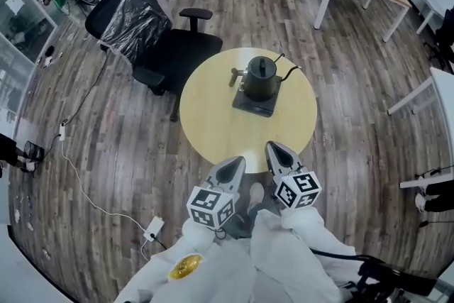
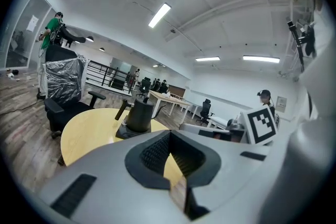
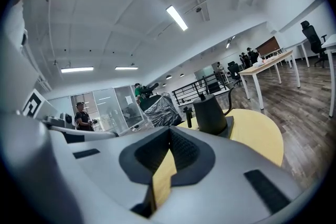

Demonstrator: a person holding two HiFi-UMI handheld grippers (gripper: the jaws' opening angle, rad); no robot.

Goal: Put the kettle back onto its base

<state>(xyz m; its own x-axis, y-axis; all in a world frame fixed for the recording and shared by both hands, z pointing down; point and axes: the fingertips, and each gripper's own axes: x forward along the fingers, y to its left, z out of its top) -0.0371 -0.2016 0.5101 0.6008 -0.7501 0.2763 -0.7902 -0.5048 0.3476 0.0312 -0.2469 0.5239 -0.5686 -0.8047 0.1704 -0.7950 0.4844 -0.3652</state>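
1. Between the kettle (image 1: pixel 260 78) and the left gripper (image 1: pixel 236 162) and right gripper (image 1: pixel 275 147) (both with jaws together, at the near rim), the round table (image 1: pixel 206 117) shows only bare wood, an open lane straight ahead.
2. The kettle sits on its base (image 1: pixel 252 105) in the table's far half. Its handle (image 1: pixel 236 76) sticks out to the left and its thin spout (image 1: pixel 289 72) curves to the right, so both crowd a sideways approach.
3. Bare tabletop flanks the base on both sides, somewhat wider on the left.
4. A black office chair (image 1: pixel 186 46) stands against the far-left rim, with a plastic-wrapped chair (image 1: pixel 133 21) beyond it.
5. The floor right of the table is open; a cable (image 1: pixel 74 167) trails across the floor at left.
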